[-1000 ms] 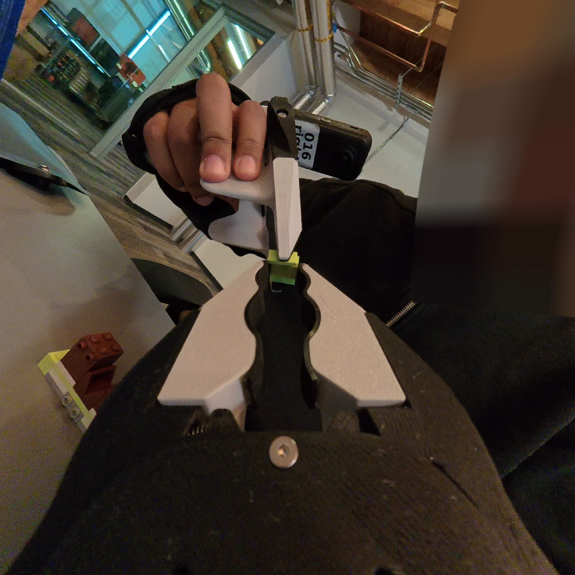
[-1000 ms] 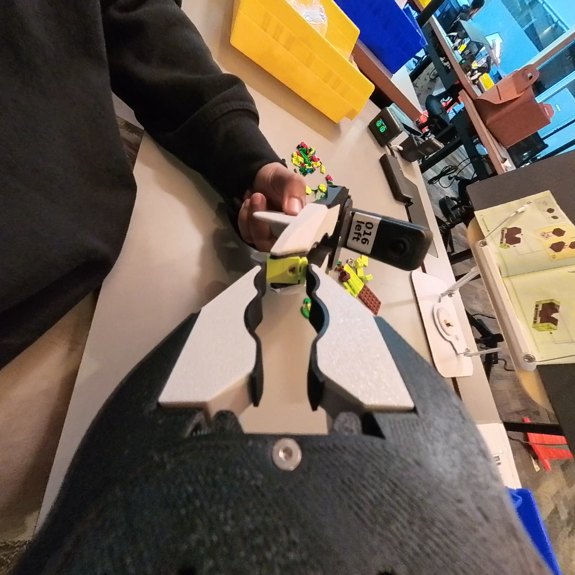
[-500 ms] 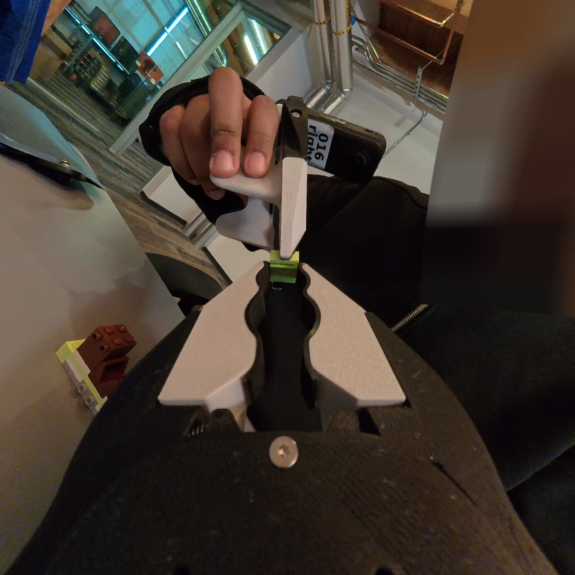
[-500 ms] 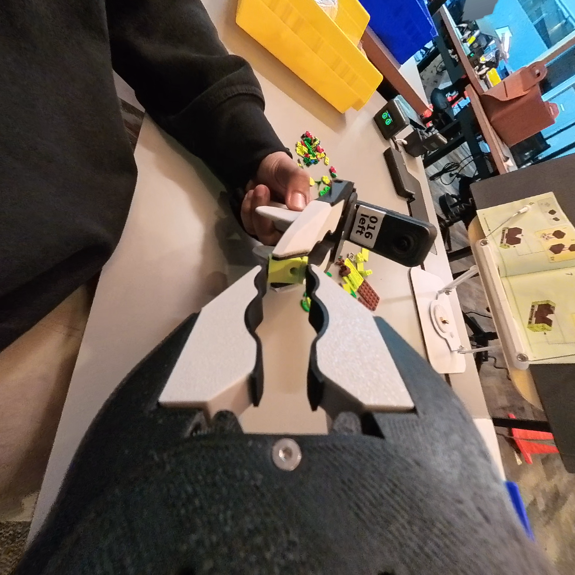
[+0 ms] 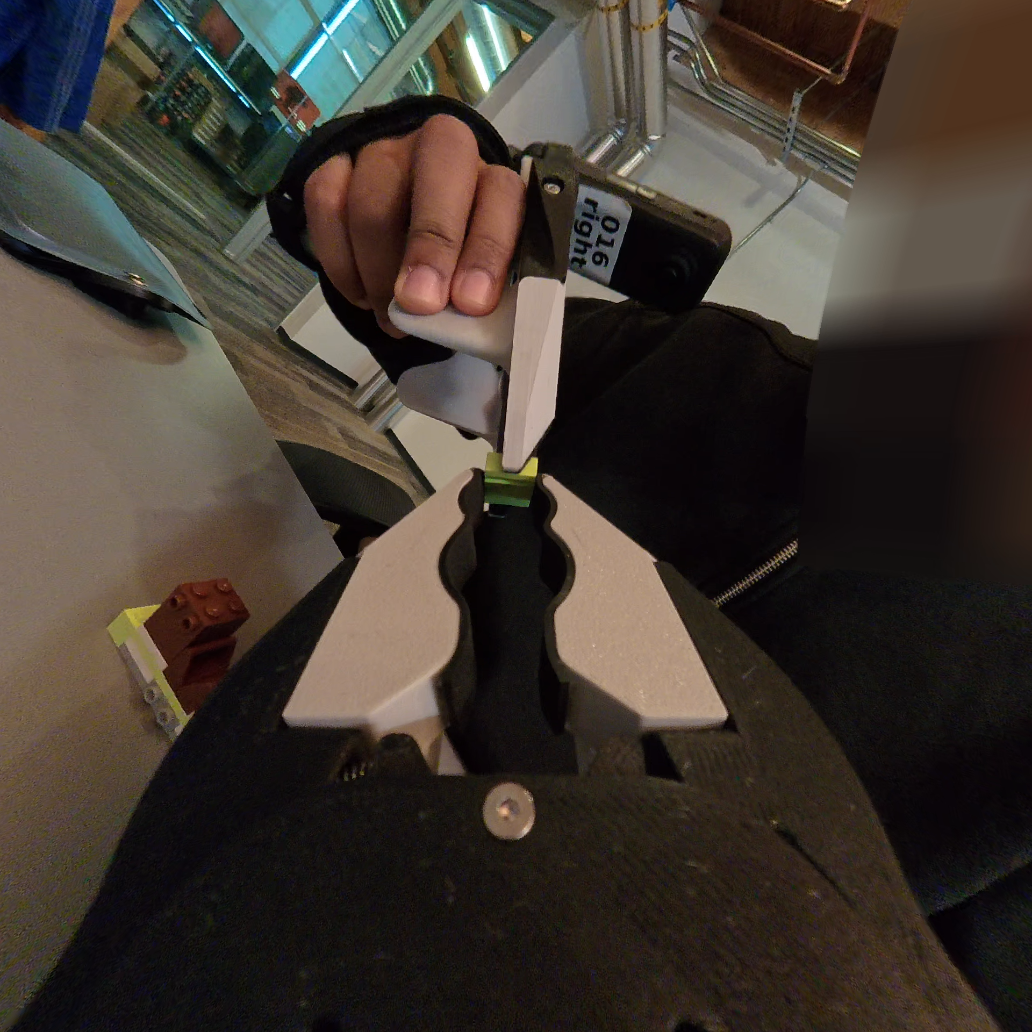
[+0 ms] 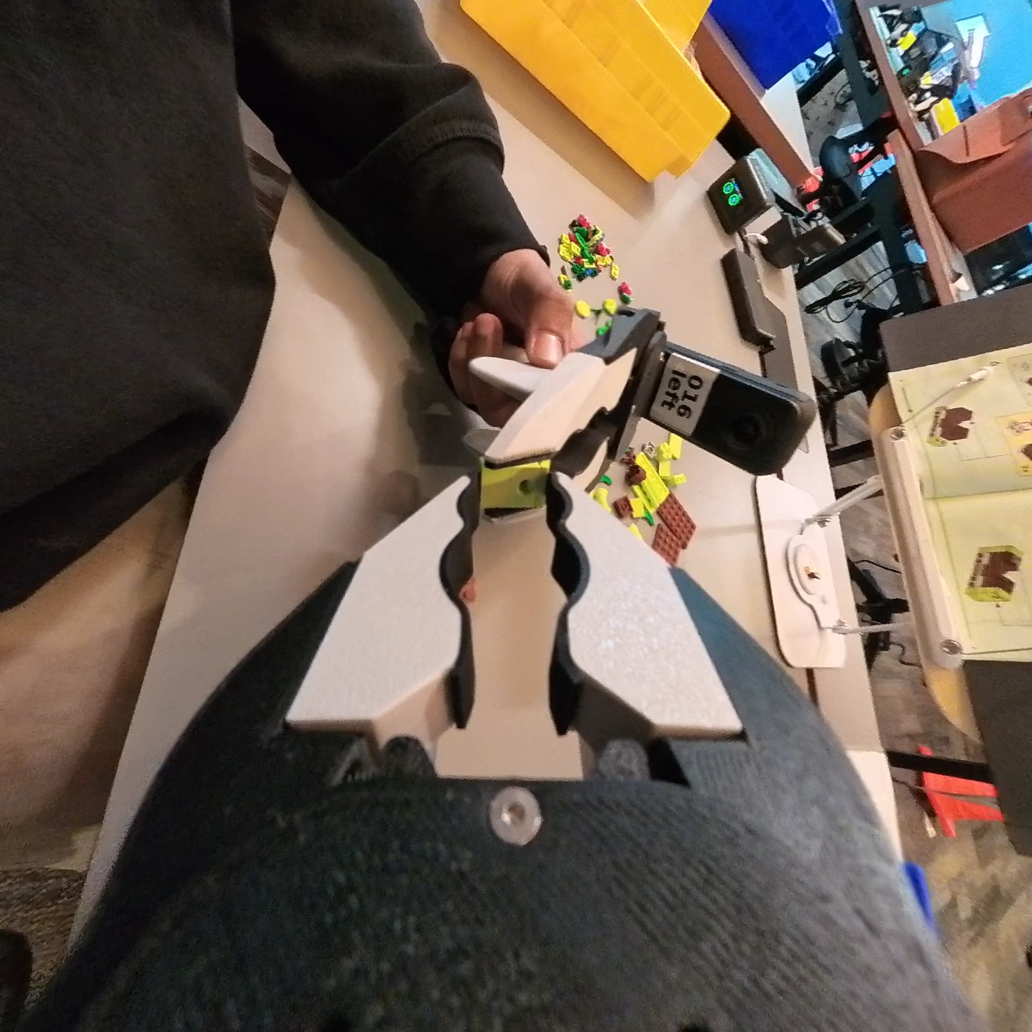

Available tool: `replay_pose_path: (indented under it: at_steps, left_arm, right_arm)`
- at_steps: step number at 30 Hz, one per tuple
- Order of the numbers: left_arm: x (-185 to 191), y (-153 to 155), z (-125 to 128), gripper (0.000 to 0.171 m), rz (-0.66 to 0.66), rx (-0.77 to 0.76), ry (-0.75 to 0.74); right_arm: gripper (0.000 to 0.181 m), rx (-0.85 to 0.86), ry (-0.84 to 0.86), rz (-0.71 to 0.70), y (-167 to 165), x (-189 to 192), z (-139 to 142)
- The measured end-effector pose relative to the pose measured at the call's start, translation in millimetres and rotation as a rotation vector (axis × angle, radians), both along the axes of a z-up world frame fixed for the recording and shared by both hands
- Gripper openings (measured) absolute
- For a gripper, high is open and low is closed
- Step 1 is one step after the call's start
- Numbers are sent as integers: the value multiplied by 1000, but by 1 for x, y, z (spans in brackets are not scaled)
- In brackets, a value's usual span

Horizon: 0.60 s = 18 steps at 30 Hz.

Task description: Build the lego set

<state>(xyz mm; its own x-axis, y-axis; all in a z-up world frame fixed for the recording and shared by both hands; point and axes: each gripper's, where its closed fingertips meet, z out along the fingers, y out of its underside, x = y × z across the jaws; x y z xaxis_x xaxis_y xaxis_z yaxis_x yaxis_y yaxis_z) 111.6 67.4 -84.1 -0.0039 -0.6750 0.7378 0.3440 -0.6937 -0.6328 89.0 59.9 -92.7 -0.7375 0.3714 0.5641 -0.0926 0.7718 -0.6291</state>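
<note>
Both grippers are raised off the table and meet tip to tip on one small lime brick (image 6: 511, 487). The left gripper (image 5: 507, 487) has its fingers closed on the brick, which sits at the very tips and fills the gap between them. The right gripper (image 6: 512, 491) also has its fingers closed against the brick's sides, and the brick again lies at the tips only; the wavy inner pads behind it stand apart with nothing between them. The two tools cross at roughly a right angle, so each pair of fingers takes a different pair of faces and neither blocks the other. Judged from this, the grip serves to hand over or re-seat the brick, or to press a second small part onto it; whether it is one piece or two cannot be told. Holding at the tips keeps the studs and the side hole exposed. Beyond the right fingers, on the table (image 6: 313, 346), lie loose parts (image 6: 653, 497) and a second heap (image 6: 586, 257). The booklet (image 6: 983, 502) stands open to the right of the fingers. Left of the left fingers rests the brown build (image 5: 190, 642), well apart, presumably awaiting this brick.
</note>
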Motion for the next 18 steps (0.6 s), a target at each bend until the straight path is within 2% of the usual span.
replay_pose_path:
  at_steps: [5, 9, 11, 13, 16, 18]
  left_arm:
    - [-10, 6, 11, 22, 58, 17, -88]
    - [-13, 17, 10, 35, 221, 102, 27]
    - [-13, 17, 14, 35, 239, 106, 34]
    - [-11, 20, 10, 35, 223, 42, 25]
    - [-6, 23, 12, 33, 202, -10, -69]
    - [-6, 25, 18, 24, 209, -20, -140]
  right_arm:
    - [22, 4, 116, -88, 12, -9, 11]
    - [22, -106, 117, -161, 19, -10, 15]
    - [22, -193, 128, -202, 24, -11, 20]
    - [22, -221, 179, -228, 28, -11, 23]
    - [22, -171, 233, -248, 29, -11, 20]
    - [22, -130, 278, -256, 28, -11, 20]
